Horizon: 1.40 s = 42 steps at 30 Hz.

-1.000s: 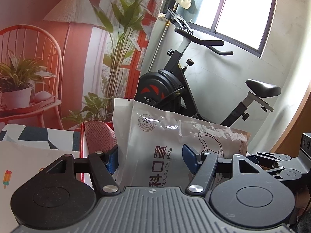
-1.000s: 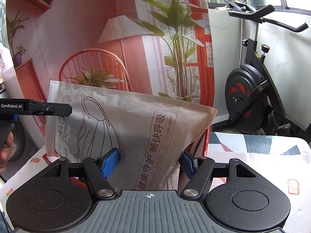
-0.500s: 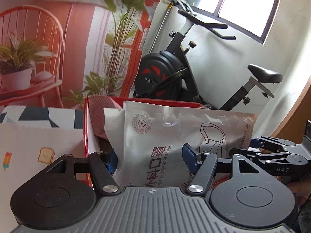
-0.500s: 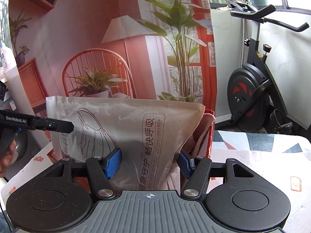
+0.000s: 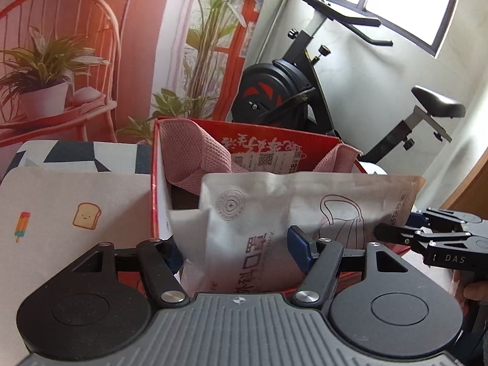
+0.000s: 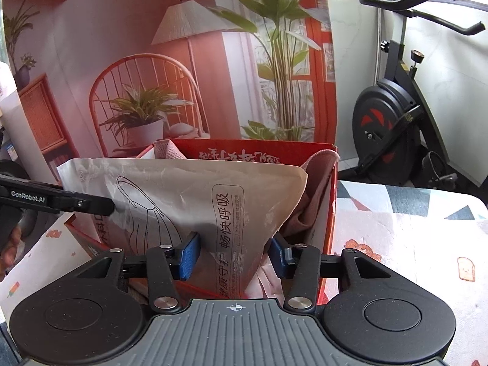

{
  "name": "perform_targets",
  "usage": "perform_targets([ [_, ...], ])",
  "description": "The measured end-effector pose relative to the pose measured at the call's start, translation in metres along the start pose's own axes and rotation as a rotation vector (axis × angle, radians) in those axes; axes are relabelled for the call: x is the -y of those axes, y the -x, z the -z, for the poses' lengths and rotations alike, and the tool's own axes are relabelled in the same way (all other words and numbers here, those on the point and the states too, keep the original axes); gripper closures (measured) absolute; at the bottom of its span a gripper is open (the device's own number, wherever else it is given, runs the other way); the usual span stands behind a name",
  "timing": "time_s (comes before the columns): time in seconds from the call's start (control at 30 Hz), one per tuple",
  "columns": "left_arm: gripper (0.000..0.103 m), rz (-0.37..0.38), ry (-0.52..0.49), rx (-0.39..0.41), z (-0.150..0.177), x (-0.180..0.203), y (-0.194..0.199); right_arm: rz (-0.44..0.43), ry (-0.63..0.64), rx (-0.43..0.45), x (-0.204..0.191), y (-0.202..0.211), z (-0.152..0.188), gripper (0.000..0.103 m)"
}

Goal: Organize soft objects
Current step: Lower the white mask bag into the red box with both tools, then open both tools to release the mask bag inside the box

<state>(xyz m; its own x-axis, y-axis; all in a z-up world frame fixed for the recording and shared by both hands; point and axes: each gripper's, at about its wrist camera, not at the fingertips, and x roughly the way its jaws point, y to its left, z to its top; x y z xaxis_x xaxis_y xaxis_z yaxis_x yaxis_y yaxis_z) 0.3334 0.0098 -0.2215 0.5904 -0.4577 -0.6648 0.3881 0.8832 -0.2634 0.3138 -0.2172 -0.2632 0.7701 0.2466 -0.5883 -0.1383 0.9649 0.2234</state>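
Note:
A white pack of surgical masks stands upright and partly down inside an open red cardboard box. A pink waffle towel is draped inside the box, behind the pack. My left gripper is shut on one end of the pack. My right gripper pinches the other end of the pack, and its jaws are closing on it. Each gripper shows in the other's view: the right gripper at the right edge, the left gripper at the left edge.
The box sits on a table under a white cloth printed with toast and ice lollies. Behind it hangs a backdrop showing a chair, lamp and plants. An exercise bike stands beyond the table. A hand holds the right gripper.
The mask pack has come down from above the box into it, and the box's inside and the towel now show. The right gripper's pads have drawn closer together.

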Motion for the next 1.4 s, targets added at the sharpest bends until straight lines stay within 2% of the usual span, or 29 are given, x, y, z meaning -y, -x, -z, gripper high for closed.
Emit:
perform_targets([
  [0.33, 0.033, 0.023, 0.048, 0.163, -0.02, 0.003, 0.039, 0.007, 0.022, -0.024, 0.0, -0.001, 0.0, 0.066],
  [0.43, 0.034, 0.021, 0.104, 0.155, -0.029, 0.001, 0.028, 0.007, 0.03, -0.026, -0.001, 0.0, 0.002, 0.066],
  [0.5, 0.04, 0.021, 0.126, 0.13, -0.031, 0.003, 0.019, 0.007, 0.026, -0.026, 0.0, 0.001, 0.003, 0.066],
  [0.53, 0.05, 0.028, 0.133, 0.107, -0.03, 0.004, 0.013, 0.007, 0.026, -0.026, 0.0, 0.002, 0.004, 0.066],
  [0.57, 0.056, 0.039, 0.137, 0.083, -0.028, 0.005, 0.008, 0.009, 0.026, -0.025, 0.0, 0.002, 0.005, 0.066],
  [0.67, 0.056, -0.013, 0.084, 0.072, -0.019, 0.013, 0.004, 0.008, 0.022, -0.034, 0.001, 0.002, 0.006, 0.065],
  [0.8, 0.056, -0.014, 0.086, 0.066, -0.014, 0.008, 0.004, -0.004, -0.001, -0.022, 0.005, 0.006, 0.01, 0.058],
  [0.87, 0.056, -0.015, 0.079, 0.065, -0.013, 0.007, 0.005, -0.009, -0.011, 0.004, 0.004, 0.012, 0.01, 0.039],
  [0.93, 0.056, -0.021, 0.064, 0.065, -0.012, 0.009, 0.006, -0.023, -0.014, 0.046, 0.002, 0.021, 0.009, 0.029],
  [1.07, 0.056, -0.03, 0.028, 0.066, -0.01, 0.014, 0.006, -0.054, -0.042, 0.102, 0.002, 0.038, 0.002, 0.023],
  [1.13, 0.056, -0.036, 0.016, 0.063, -0.007, 0.016, 0.005, -0.054, -0.064, 0.122, 0.005, 0.042, -0.002, 0.024],
  [1.23, 0.056, -0.044, 0.008, 0.061, -0.004, 0.016, 0.006, -0.043, -0.129, 0.116, 0.009, 0.041, -0.008, 0.033],
  [1.4, 0.056, -0.046, 0.008, 0.061, -0.005, 0.013, 0.007, -0.016, -0.254, 0.12, 0.014, 0.039, -0.01, 0.04],
])
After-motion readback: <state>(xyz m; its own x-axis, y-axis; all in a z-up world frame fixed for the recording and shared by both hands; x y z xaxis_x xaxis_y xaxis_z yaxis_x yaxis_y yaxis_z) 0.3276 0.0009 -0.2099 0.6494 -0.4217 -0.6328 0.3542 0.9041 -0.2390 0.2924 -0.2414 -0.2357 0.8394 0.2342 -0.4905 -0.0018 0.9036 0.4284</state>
